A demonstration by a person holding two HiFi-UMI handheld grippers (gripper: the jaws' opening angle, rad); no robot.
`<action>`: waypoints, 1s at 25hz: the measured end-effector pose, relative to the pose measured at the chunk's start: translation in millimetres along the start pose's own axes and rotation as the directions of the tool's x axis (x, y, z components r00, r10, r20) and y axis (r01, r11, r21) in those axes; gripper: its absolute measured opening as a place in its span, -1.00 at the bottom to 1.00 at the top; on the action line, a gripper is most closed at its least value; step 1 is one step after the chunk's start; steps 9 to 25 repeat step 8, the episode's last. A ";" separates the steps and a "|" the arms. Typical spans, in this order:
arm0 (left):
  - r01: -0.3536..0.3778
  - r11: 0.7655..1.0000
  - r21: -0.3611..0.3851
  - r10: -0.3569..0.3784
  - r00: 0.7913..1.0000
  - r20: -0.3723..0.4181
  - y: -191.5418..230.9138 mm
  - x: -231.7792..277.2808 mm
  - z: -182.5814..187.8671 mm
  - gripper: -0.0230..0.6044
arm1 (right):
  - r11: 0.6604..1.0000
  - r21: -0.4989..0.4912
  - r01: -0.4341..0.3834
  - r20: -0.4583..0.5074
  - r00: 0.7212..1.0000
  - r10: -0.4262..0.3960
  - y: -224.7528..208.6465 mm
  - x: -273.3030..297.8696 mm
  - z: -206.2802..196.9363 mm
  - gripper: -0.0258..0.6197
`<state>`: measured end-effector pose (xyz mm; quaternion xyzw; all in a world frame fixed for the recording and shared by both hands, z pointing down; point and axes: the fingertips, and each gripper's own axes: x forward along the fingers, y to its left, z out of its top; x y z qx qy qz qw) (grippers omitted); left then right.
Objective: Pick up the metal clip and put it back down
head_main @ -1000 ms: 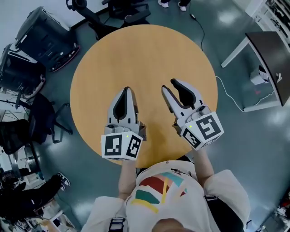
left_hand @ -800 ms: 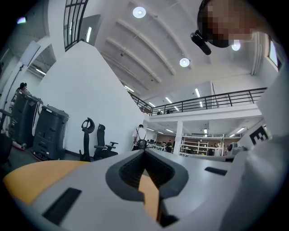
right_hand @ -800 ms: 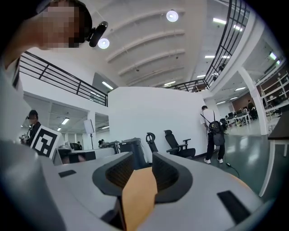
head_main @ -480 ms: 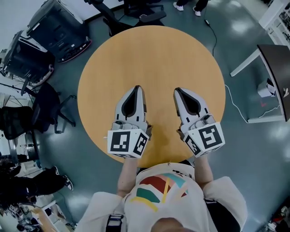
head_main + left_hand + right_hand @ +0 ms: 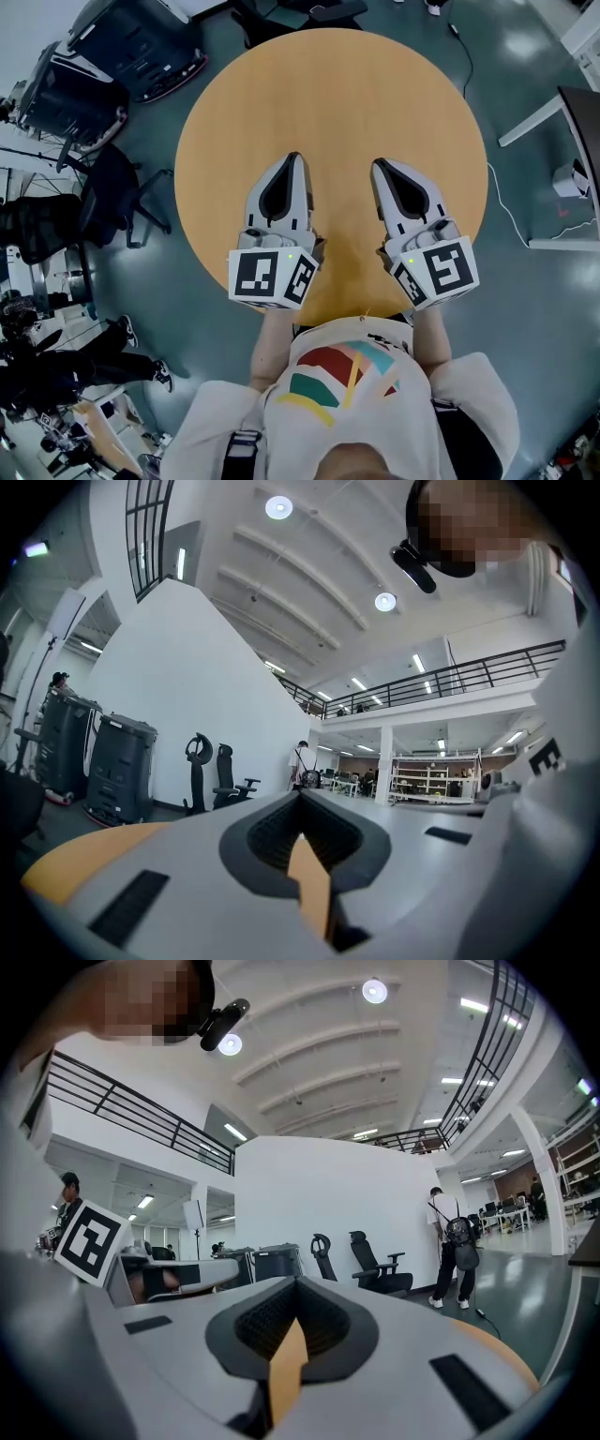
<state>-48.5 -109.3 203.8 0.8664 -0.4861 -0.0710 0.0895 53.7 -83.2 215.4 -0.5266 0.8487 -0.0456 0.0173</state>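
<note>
Left of the left tongs (image 5: 294,161), beyond the counter (image 5: 328,94) edge, black cases (image 5: 141,42) stand on the floor. The left tongs lie flat on the counter, tips pointing away from the person, jaws together with nothing between them. Just beside them, a bare strip of counter between, the right tongs (image 5: 380,166) lie the same way, also closed and empty. Right of the right tongs a cable (image 5: 497,202) trails over the floor.

Lying parallel and low like this, both look parked in a rest pose rather than reaching for anything, and the counter ahead of the tips is bare. No view shows the clip, so I cannot tell where it is, nor whether the task is yet to begin or already over.

The head view gives the layout from above, but the closed jaws show there only as dark ovals. The left gripper view looks along the jaws: the tips meet, and through the oval gap behind them only a sliver of counter shows. The right gripper view shows the same joined tips and adds a chair (image 5: 375,1265) and a standing person (image 5: 450,1241) far ahead, which the head view misses
</note>
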 end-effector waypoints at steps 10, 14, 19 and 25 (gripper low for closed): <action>0.016 1.000 0.021 -0.016 1.000 -0.006 -19.6 10.3 -12.4 -0.79 | 0.998 0.049 -0.045 0.047 0.998 0.043 -1.2 -10.5 0.1 -0.88; 0.016 1.000 0.021 -0.016 1.000 -0.006 -19.6 10.3 -12.4 -0.79 | 0.998 0.049 -0.045 0.047 0.998 0.043 -1.2 -10.5 0.1 -0.88; 0.016 1.000 0.021 -0.016 1.000 -0.006 -19.6 10.3 -12.4 -0.79 | 0.998 0.049 -0.045 0.047 0.998 0.043 -1.2 -10.5 0.1 -0.88; 0.016 1.000 0.021 -0.016 1.000 -0.006 -19.6 10.3 -12.4 -0.79 | 0.998 0.049 -0.045 0.047 0.998 0.043 -1.2 -10.5 0.1 -0.88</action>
